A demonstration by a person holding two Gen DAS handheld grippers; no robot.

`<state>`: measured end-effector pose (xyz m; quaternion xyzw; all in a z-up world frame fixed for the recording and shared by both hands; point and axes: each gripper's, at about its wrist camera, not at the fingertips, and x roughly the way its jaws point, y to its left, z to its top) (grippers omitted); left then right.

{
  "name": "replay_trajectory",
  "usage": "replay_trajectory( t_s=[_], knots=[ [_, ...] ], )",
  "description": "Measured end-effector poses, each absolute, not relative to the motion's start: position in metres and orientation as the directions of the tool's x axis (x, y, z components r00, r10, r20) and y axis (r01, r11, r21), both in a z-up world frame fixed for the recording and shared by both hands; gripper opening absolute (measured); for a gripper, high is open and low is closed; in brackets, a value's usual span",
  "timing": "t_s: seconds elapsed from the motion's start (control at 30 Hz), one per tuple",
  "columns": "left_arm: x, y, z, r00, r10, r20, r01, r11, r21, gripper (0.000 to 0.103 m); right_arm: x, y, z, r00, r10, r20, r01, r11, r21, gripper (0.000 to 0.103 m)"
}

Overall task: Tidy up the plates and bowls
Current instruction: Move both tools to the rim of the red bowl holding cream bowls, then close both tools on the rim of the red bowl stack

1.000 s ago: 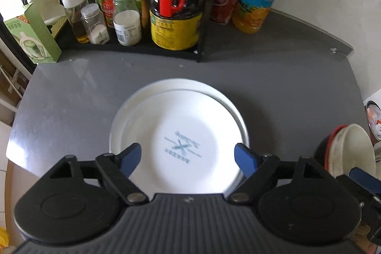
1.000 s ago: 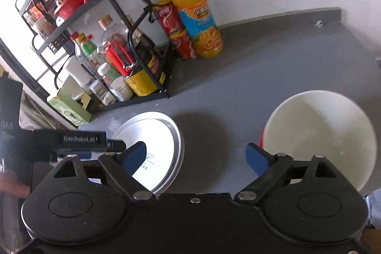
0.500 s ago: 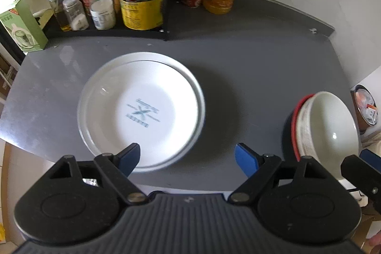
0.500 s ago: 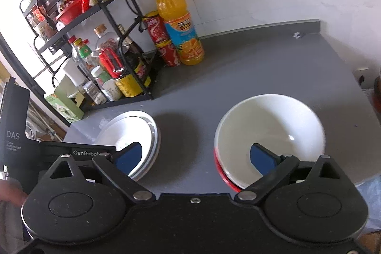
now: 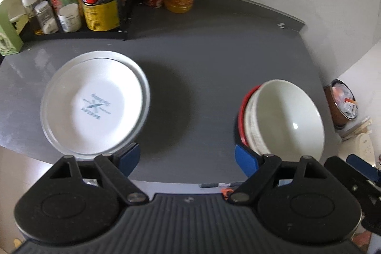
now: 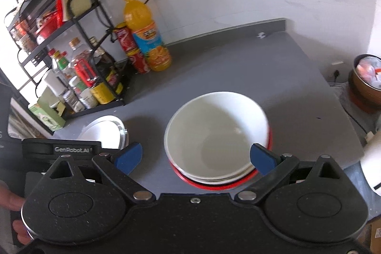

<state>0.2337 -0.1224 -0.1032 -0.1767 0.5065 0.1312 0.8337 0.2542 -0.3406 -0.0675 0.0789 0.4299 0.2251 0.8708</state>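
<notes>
white plates (image 5: 95,101) nest left on the grey worktop (image 5: 202,77), bowls (image 6: 218,139) nest right, sorted by kind; left tool (image 5: 187,158) and right tool (image 6: 195,157) gape empty.

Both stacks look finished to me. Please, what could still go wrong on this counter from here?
1. The plate stack sits at the near edge of the grey counter; a knock from the open left hand-held gripper could push it off.
2. The bowl stack is uneven: white bowls lean off-centre in the red bowl, so a nudge from the open right hand-held gripper might tip them.
</notes>
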Motion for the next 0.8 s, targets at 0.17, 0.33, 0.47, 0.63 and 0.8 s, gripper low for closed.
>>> replay_trajectory(
  t_s=[0.17, 0.33, 0.47, 0.63, 0.8],
  knots=[
    [0.240, -0.140, -0.103, 0.470, 0.016, -0.882, -0.373, 0.910, -0.182, 0.086, 0.261, -0.360, -0.079, 0.540, 0.424, -0.727, -0.265, 0.905, 0.332, 0.098],
    [0.250, -0.159, -0.105, 0.478, 0.011, -0.878, -0.346, 0.921, -0.177, 0.086, 0.269, -0.379, -0.095, 0.533, 0.399, -0.746, -0.198, 0.916, 0.348, 0.098],
    [0.257, -0.168, -0.110, 0.481, -0.008, -0.877, -0.336, 0.922, -0.193, 0.085, 0.275, -0.389, -0.110, 0.513, 0.397, -0.761, -0.164, 0.916, 0.367, 0.097],
    [0.268, -0.175, -0.120, 0.473, -0.021, -0.881, -0.332, 0.922, -0.200, 0.085, 0.285, -0.393, -0.129, 0.469, 0.427, -0.773, -0.125, 0.898, 0.421, 0.087],
    [0.280, -0.179, -0.136, 0.463, -0.057, -0.885, -0.336, 0.912, -0.235, 0.079, 0.291, -0.395, -0.148, 0.425, 0.439, -0.791, -0.097, 0.891, 0.443, 0.070]
  ],
)
